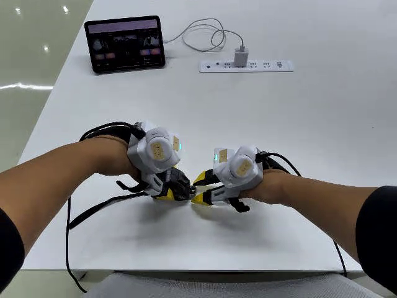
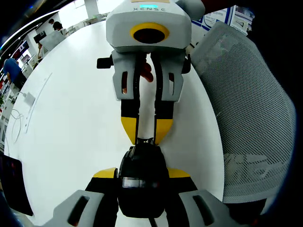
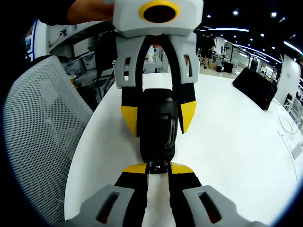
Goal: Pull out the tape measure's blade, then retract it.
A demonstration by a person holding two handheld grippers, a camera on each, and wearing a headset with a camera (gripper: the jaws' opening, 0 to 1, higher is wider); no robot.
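The black tape measure (image 1: 180, 184) lies low over the white table (image 1: 298, 124), held between both grippers. My left gripper (image 1: 171, 187) is shut on its case, one yellow-tipped jaw on each side. In the left gripper view the case (image 2: 142, 182) sits between my left gripper's (image 2: 142, 173) jaws. My right gripper (image 1: 198, 189) faces it and is shut on the blade's end hook (image 3: 158, 165) at the case mouth. In the right gripper view my right gripper (image 3: 158, 169) pinches that hook, with the case (image 3: 158, 124) just beyond. No length of blade shows between case and hook.
A tablet (image 1: 125, 43) stands at the table's far left. A power strip (image 1: 246, 65) with a charger and white cable lies at the far middle. A grey mesh chair (image 2: 251, 118) is close to the table's near edge. Black cables trail from both grippers.
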